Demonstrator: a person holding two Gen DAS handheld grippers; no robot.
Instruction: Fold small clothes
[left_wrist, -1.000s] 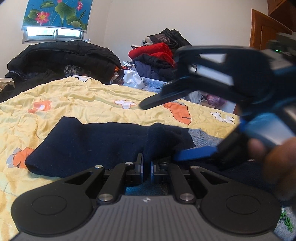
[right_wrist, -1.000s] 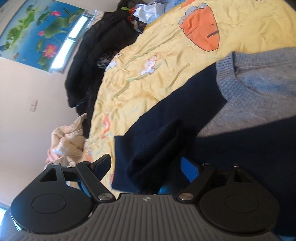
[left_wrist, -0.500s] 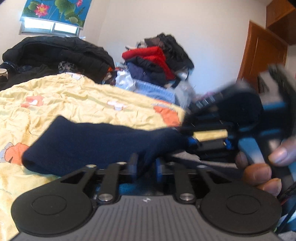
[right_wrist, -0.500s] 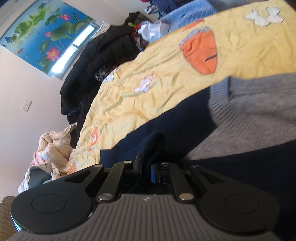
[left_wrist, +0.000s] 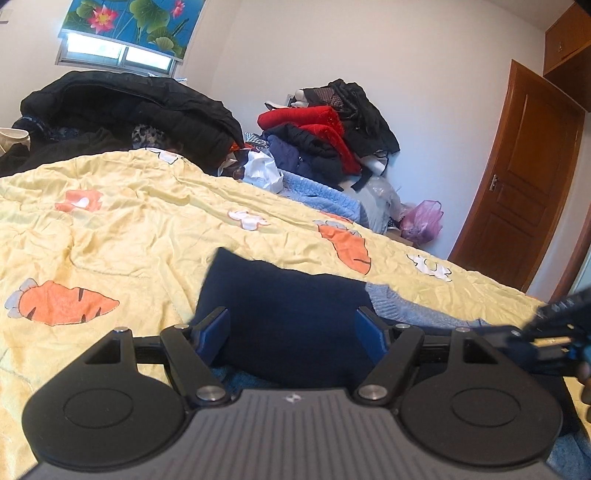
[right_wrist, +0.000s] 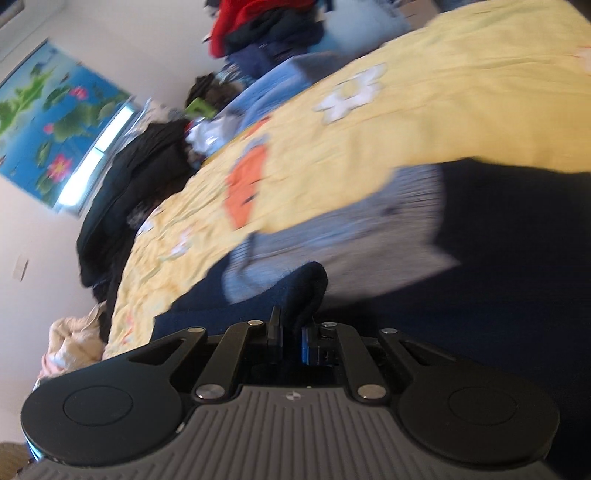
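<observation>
The navy-and-grey knitted sweater (left_wrist: 291, 314) lies on the yellow carrot-print quilt (left_wrist: 129, 236), at its near edge. Behind the sweater, at the quilt's far side, sits a black padded coat (left_wrist: 125, 118) on the left. Right of that coat is a heap of red and dark clothes (left_wrist: 325, 136) against the wall. Right of the sweater and beyond the quilt stands the brown wooden door (left_wrist: 517, 192), with a pink plastic bag (left_wrist: 423, 221) between door and heap.

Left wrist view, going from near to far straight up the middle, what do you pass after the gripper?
Left gripper, jaws apart → navy sweater lying between them → yellow carrot-print bedspread → white plastic bag → pile of red and dark clothes → white wall.
</observation>
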